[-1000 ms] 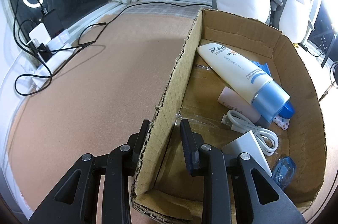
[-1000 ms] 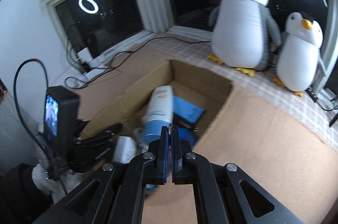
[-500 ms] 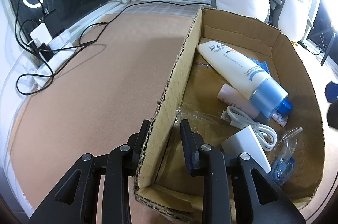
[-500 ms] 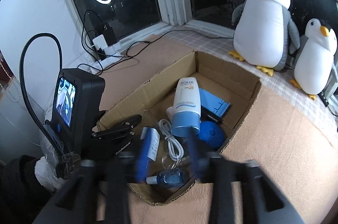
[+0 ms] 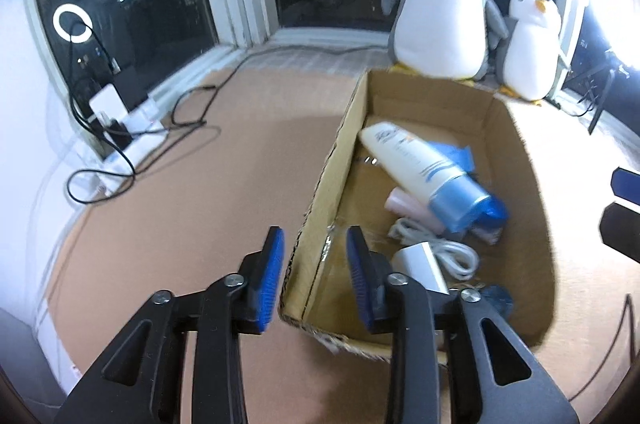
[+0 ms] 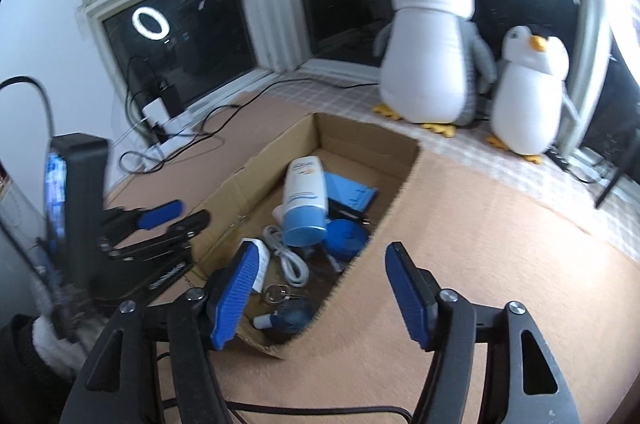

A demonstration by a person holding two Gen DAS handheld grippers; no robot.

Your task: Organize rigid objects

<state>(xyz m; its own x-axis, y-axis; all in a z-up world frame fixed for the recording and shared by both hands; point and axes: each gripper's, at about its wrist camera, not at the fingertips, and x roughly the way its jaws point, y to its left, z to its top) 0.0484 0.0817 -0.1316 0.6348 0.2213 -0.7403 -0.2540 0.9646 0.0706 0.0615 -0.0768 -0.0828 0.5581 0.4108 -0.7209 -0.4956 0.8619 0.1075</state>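
Black claws (image 5: 314,282) (image 6: 320,298), blue ribbed pads, silver screws.

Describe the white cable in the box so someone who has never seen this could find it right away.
Start at the open cardboard box on the tan mat in front of the two plush penguins. Below the blue cap of the big white tube lies the cable. It is the only thin, looped white cord in there.
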